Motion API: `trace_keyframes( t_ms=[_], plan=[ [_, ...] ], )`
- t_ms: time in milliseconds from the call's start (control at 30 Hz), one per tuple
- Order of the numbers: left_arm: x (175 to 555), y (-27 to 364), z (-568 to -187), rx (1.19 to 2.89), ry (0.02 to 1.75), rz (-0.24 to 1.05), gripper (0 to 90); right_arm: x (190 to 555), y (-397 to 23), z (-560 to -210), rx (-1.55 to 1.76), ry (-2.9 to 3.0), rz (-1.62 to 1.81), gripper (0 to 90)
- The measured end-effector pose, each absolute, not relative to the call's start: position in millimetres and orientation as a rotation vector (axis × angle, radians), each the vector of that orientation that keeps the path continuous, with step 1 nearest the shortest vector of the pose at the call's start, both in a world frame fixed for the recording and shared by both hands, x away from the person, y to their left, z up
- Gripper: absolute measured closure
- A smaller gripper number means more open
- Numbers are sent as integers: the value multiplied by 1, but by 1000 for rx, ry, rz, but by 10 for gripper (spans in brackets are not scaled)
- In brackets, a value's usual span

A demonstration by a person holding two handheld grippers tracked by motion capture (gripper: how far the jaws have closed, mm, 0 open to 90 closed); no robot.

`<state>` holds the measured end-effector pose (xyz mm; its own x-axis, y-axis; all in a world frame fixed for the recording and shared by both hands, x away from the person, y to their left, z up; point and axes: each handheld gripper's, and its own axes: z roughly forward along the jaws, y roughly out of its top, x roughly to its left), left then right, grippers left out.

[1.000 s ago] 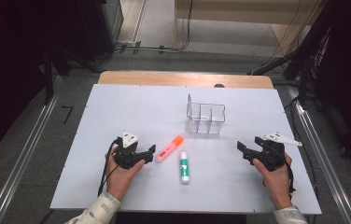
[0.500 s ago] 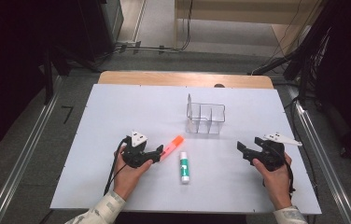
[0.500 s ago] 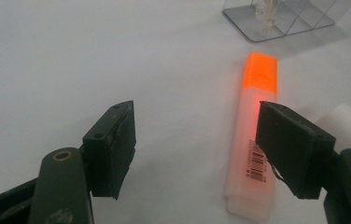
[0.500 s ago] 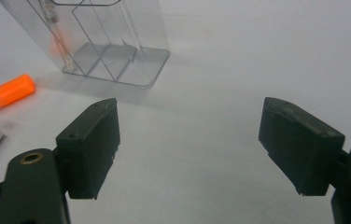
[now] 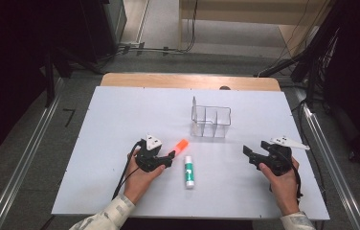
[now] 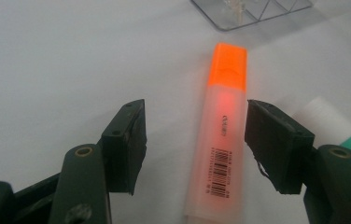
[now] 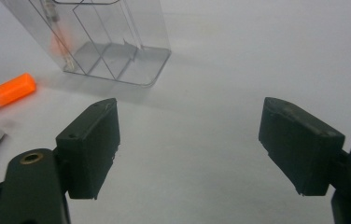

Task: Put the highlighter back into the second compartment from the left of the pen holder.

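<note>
In the high view, a clear plastic organizer (image 5: 210, 122) with several compartments stands on the white surface (image 5: 120, 120); its compartments look empty. The orange highlighter (image 5: 178, 147) lies near the front of it, and a white and green glue stick (image 5: 188, 171) lies just beside the highlighter. The left tongs (image 5: 168, 158) are at the near end of the highlighter, and the right tongs (image 5: 249, 155) rest well apart on the right. A grey floor and dark furniture surround the surface. The left gripper view shows more: the highlighter (image 6: 220, 130) lies between the two jaws, which have just been closing, but a gap remains on each side, so the left tongs (image 6: 194, 144) are released. In the right gripper view the right tongs (image 7: 190, 142) stand wide and released over bare surface, with the organizer (image 7: 103, 42) ahead.
</note>
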<state>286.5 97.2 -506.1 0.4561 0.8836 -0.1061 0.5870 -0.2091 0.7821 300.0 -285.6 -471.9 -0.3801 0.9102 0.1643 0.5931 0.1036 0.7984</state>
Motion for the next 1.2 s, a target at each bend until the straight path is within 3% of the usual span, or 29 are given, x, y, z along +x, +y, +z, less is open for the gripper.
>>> trace_keyframes(
  t_ms=[633,800,1033,1200],
  plan=[
    [287,82,-513,1993,1200,490,430,300,-285,-472,1470,2020,1173,192],
    [287,81,-513,2006,1205,526,516,300,-285,-472,1470,2022,1172,193],
    [285,77,-513,2031,1193,552,553,300,-284,-472,1465,2024,1172,193],
    [283,72,-512,2056,1173,564,651,300,-284,-472,1466,2023,1174,194]
  ],
)
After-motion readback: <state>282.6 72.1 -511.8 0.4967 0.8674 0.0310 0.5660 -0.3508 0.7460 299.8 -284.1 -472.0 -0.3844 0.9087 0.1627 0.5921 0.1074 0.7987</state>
